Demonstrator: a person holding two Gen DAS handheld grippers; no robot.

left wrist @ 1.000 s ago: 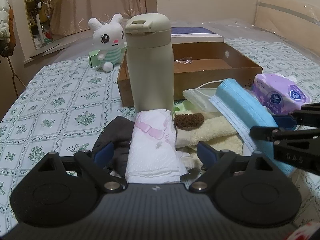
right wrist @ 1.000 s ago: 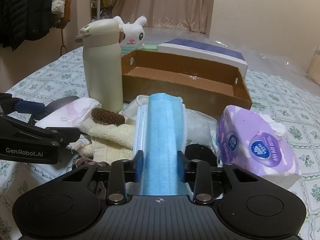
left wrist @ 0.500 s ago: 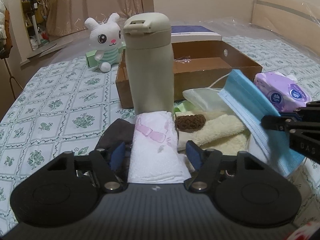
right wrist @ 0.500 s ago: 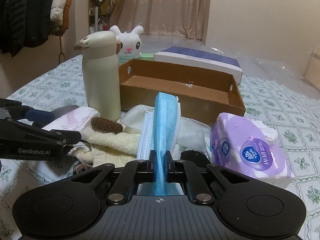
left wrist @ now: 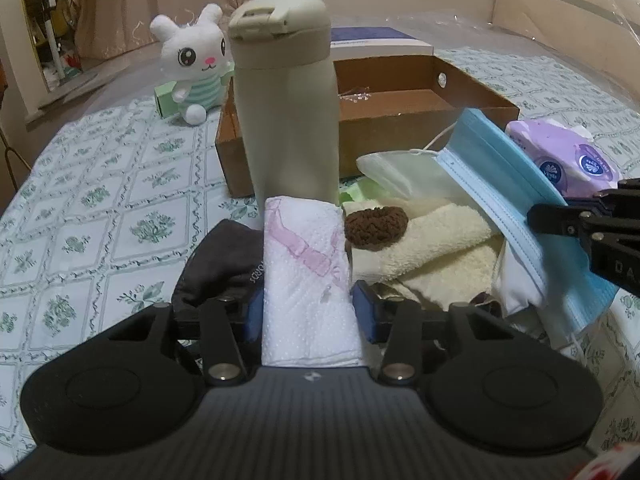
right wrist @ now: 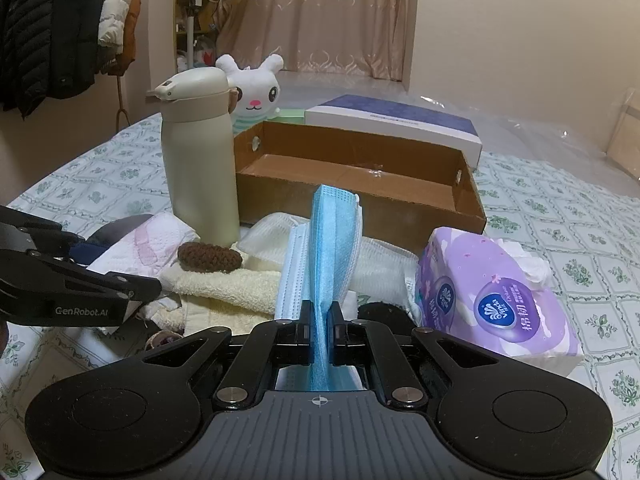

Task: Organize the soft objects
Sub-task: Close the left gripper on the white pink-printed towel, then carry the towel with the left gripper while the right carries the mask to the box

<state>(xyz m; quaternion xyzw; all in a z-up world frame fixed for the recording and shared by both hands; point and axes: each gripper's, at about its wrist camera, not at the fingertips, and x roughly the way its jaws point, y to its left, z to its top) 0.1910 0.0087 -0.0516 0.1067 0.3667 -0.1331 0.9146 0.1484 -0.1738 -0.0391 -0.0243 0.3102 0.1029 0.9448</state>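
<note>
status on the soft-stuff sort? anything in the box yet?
Nothing boxed: the cardboard box looks empty. In hand: right gripper is shut on the blue mask; left gripper has just been closing on the white tissue pack. Left: cream towel, brown scrunchie, purple tissue pack.

The left gripper (right wrist: pixel 156 286) has "GenRobot.AI" on its side. The purple tissue pack (right wrist: pixel 496 300) says "Vinda Deluxe" on its round blue logo.

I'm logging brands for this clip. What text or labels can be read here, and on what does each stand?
"GenRobot.AI": side of the left claw.
"Vinda" logo: purple tissue pack; its other characters are too blurred to read.
Dark cloth: small print, illegible.
Blue-and-white box: lettering too small.
</note>
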